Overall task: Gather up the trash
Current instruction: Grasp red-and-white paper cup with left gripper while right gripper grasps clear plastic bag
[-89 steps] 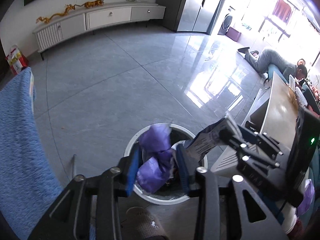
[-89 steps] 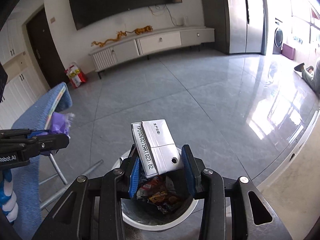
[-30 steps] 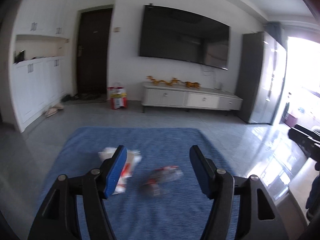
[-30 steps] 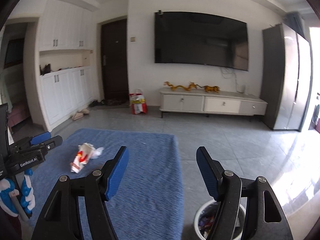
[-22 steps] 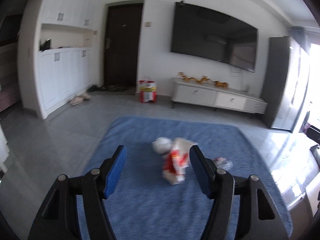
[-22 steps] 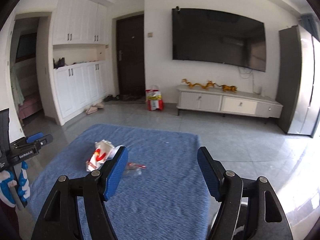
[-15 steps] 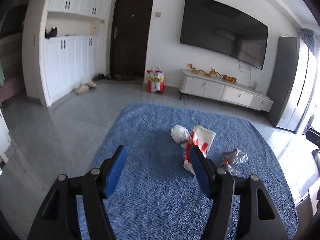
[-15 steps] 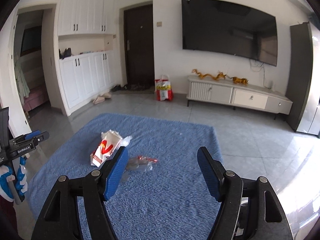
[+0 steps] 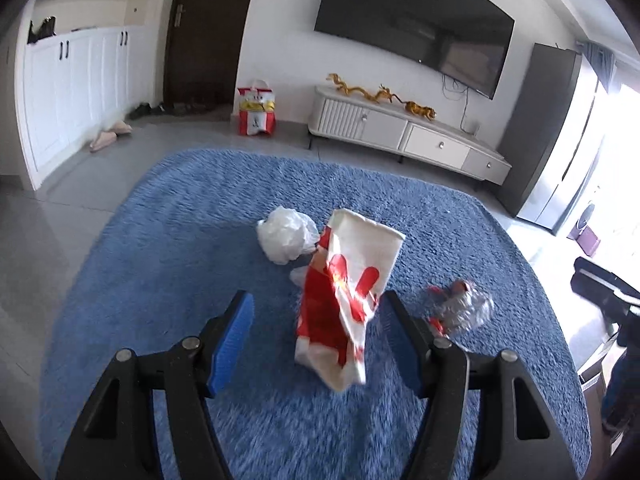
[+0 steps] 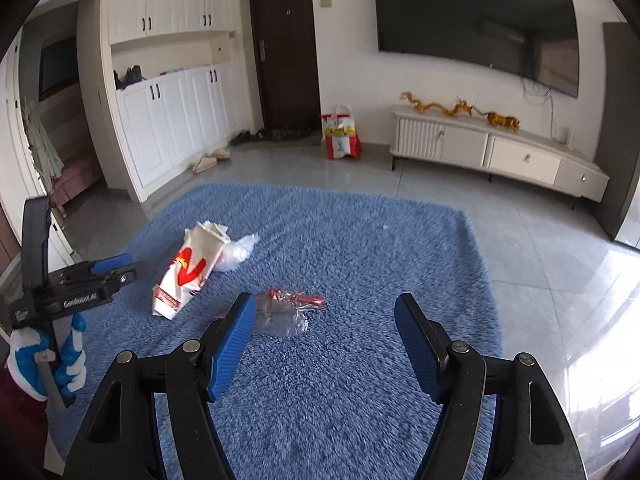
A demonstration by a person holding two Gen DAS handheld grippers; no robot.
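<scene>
Your blue rug (image 9: 168,248) carries a paper bag (image 9: 344,296), a white wad (image 9: 286,238) and a clear wrapper (image 10: 286,312).

No legible text; gripper lettering (image 10: 78,302) blurred.

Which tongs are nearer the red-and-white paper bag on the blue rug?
Left. The left tongs are open with the red-and-white paper bag lying just ahead between their fingers. The right tongs are open too, and the bag lies off to their left, farther away.
</scene>
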